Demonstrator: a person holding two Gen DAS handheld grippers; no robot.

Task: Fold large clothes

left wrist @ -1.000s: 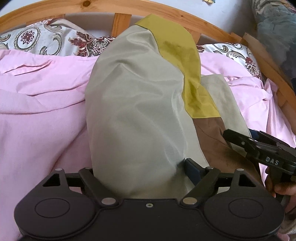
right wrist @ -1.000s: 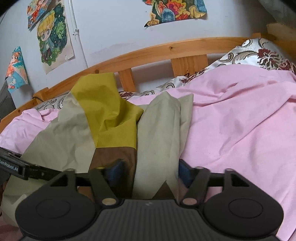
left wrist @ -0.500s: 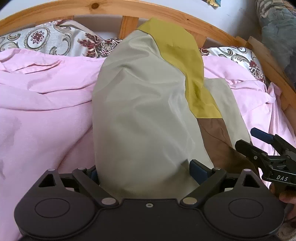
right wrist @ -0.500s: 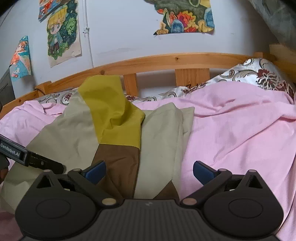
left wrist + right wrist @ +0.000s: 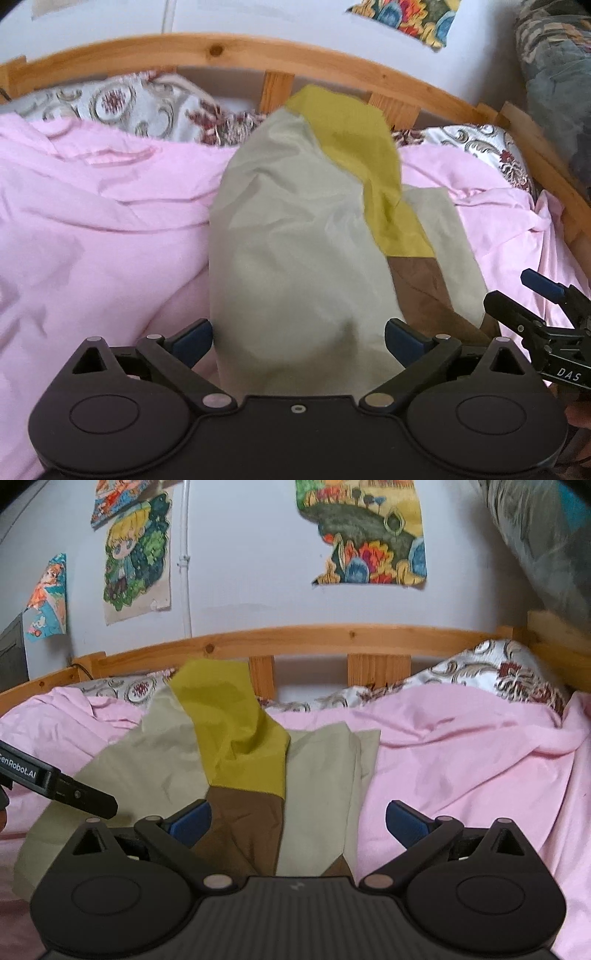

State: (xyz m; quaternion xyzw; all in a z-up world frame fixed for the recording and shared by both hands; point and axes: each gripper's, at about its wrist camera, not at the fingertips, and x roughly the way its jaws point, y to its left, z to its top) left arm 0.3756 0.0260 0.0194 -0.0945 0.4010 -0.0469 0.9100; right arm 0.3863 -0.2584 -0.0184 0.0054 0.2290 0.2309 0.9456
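The garment (image 5: 236, 760), panelled in grey-green, mustard and brown, lay lengthwise on the pink bedsheet (image 5: 461, 760), its far end near the wooden headboard (image 5: 314, 638). The left claw (image 5: 298, 334) and right claw (image 5: 298, 818) were spread open, gripping nothing. Risk: loose layers could slip apart on regrasp. Patterned pillows (image 5: 122, 107) crowded the far side.

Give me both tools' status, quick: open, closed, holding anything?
Left tool: open, fingers spread either side of the garment, not clamping it.
Right tool: open, holding nothing, above the garment's brown panel.
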